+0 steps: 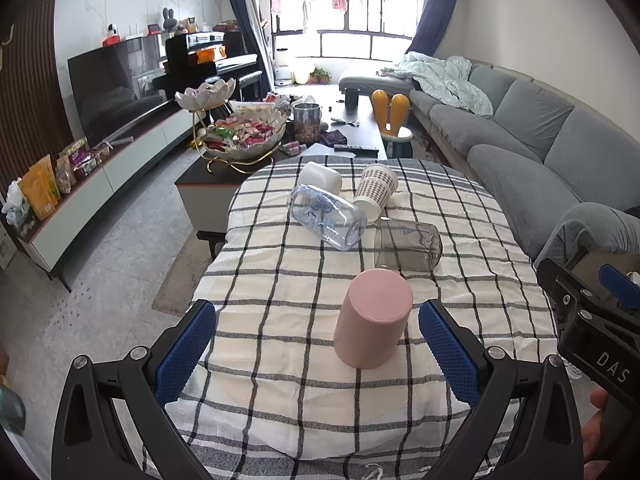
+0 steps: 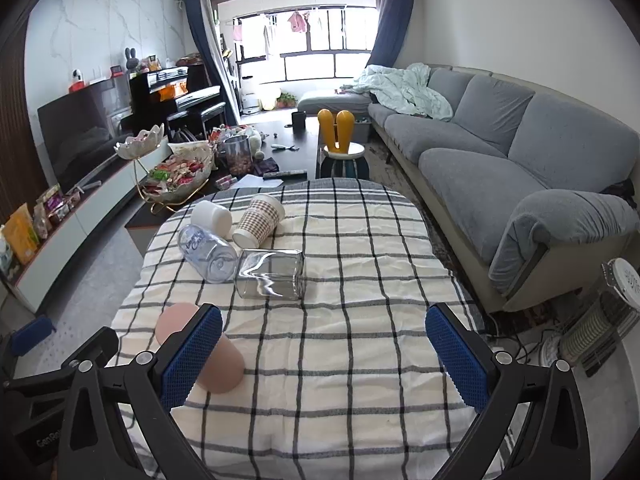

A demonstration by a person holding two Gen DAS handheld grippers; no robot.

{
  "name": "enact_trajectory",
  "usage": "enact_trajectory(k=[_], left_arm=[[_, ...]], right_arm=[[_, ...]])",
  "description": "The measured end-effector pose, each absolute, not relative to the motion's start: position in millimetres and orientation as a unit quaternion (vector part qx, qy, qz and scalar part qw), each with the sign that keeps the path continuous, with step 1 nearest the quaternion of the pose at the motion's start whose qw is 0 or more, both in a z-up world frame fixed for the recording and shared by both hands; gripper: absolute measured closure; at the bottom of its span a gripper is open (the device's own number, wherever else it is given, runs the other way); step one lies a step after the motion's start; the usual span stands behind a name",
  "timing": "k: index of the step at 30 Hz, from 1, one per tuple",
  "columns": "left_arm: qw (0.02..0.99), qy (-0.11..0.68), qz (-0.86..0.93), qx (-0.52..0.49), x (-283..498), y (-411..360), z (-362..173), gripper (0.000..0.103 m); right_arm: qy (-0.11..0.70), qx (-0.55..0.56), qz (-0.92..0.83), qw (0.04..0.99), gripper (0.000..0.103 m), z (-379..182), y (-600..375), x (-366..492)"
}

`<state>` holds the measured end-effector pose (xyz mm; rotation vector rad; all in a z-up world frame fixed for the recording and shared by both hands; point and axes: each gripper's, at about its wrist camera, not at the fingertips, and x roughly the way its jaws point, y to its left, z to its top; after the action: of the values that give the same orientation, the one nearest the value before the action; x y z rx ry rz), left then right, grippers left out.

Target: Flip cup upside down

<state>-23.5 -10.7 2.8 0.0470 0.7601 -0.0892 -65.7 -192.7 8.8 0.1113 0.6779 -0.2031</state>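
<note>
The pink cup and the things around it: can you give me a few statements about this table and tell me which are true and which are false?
1. The pink cup stands with its closed base up. True.
2. The left tongs are shut on the pink cup. False: they are open, a blue pad on each side of the cup, neither touching it.
3. The clear grey cup lies on its side. True.
4. The checked paper cup stands upright. False: it lies on its side beside the white cup.
5. The right tongs hold nothing. True: they are open over the checked tablecloth.
</note>
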Motion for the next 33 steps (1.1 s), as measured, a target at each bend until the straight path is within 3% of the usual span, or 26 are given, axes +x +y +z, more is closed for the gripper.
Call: enact_trajectory(k=[33], left_arm=[[0.93, 0.364, -0.042, 0.025, -26.6, -12.6, 6.6, 0.0]], right_arm=[[0.319, 0.053, -0.098, 0.941, 0.001, 18.4, -190.0, -67.4]])
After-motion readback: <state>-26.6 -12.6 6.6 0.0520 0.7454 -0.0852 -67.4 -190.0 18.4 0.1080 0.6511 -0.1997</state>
